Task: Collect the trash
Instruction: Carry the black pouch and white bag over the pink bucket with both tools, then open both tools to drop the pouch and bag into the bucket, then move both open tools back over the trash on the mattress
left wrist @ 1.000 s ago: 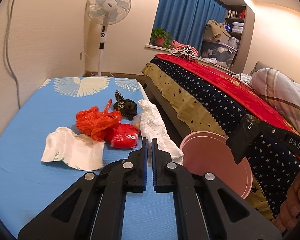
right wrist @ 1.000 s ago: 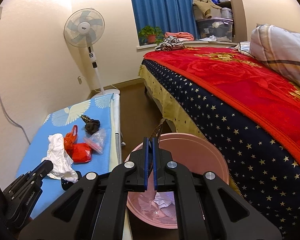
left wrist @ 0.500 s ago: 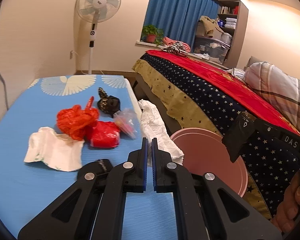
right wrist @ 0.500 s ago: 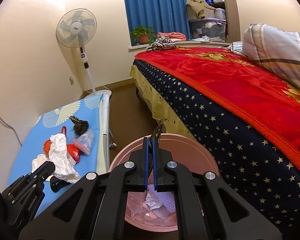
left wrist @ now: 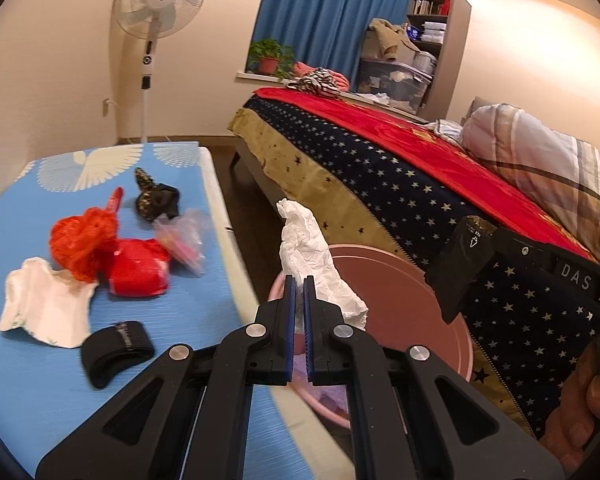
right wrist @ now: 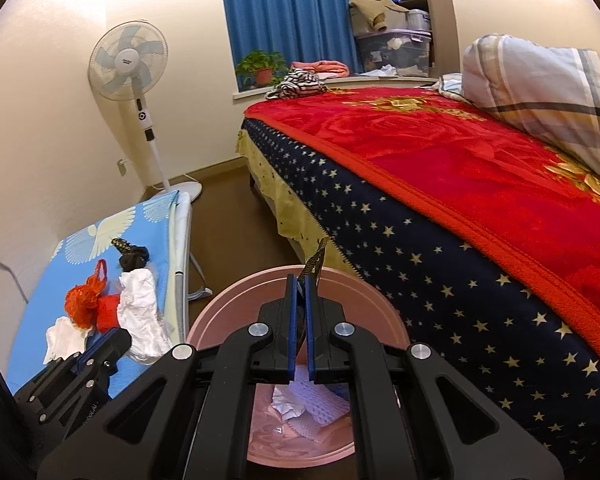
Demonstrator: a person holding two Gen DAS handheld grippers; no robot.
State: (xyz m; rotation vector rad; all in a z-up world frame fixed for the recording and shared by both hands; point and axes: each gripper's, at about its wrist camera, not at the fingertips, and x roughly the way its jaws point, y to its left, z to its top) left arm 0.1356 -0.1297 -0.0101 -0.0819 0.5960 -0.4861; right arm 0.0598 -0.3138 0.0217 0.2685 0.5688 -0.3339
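Holding: my left hand-held gripper (left wrist: 298,280) has its jaws clamped together on a crumpled white plastic bag (left wrist: 312,256), which sticks up past the tips.
Pinching: my right hand-held gripper (right wrist: 300,280) is pressed shut on a thin dark wrapper with gold print (right wrist: 315,261), which pokes up ahead of the tips.
Bin: the pink trash bin (right wrist: 380,316) stands on the floor directly below my right hand-held gripper, just right of and below my left one, beside the bed (right wrist: 440,216).
Bin contents: white and pale crumpled scraps (right wrist: 300,408) lie at the bottom.
Table: the blue table (left wrist: 28,380) lies to the left of my left hand-held gripper.
Trash left on the table: an orange-red net bag (left wrist: 85,240), a red bag (left wrist: 138,272) touching it, a clear bag (left wrist: 184,242) just beside that, a white paper (left wrist: 46,304), and a black and gold wrapper (left wrist: 156,200) farther ahead.
Strap: a black strap (left wrist: 116,346) lies on the table nearest my left hand-held gripper.
My right hand: fingers (left wrist: 580,412) show at the lower right edge of the left view.
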